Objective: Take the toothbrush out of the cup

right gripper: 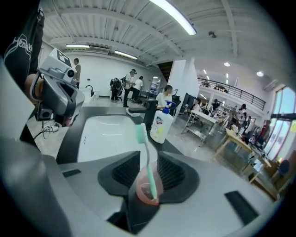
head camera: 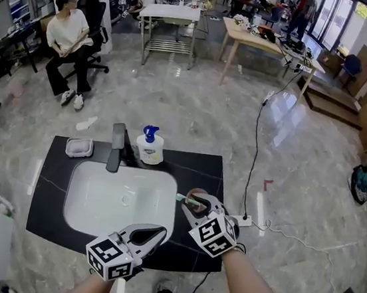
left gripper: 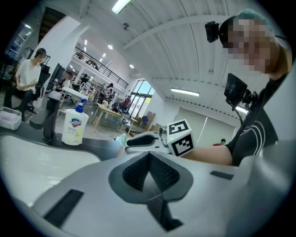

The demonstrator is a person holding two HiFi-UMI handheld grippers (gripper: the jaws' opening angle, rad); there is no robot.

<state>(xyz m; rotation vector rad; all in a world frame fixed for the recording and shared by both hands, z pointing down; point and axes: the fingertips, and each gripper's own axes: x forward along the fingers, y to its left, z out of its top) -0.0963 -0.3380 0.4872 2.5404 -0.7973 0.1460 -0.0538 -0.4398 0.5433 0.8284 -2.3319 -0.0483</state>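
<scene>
**Brush in cup, R tongs round the cup**

Green toothbrush (right gripper: 147, 159) stands in the pink cup (right gripper: 147, 189), head up, leaning twd the sink (head camera: 97, 191). The cup is on the right side of the bench (head camera: 58, 159), just beside the basin. It sits betw the jaws of the right tongs (head camera: 199, 208), which are wide apart, and the pads flank it w/o plainly pressing. Left tongs (head camera: 161, 231) are closed and empty, near the right ones, over the bench's front strip.

To do it well, I reckon:
- R closes gently on the cup, low down, to steady it, not squeeze it.
- L opens, takes the handle below the bristles and lifts along the brush's own lean so the cup doesn't tip.
- Risk: the cup drags up w/ the brush or slides on the glossy top.

The bench is black and stone-look w/ a white basin let in. Faucet (head camera: 116, 146) and soap bottle (head camera: 150, 148) stand behind the basin, soap dish (head camera: 79, 147) at back left.

The room is a big open workshop w/ a grey polished floor (head camera: 194, 117). A seated person (head camera: 67, 37) is far left, a wooden table (head camera: 257, 42) at the back, and a cable (head camera: 256, 145) trails over the floor.
</scene>
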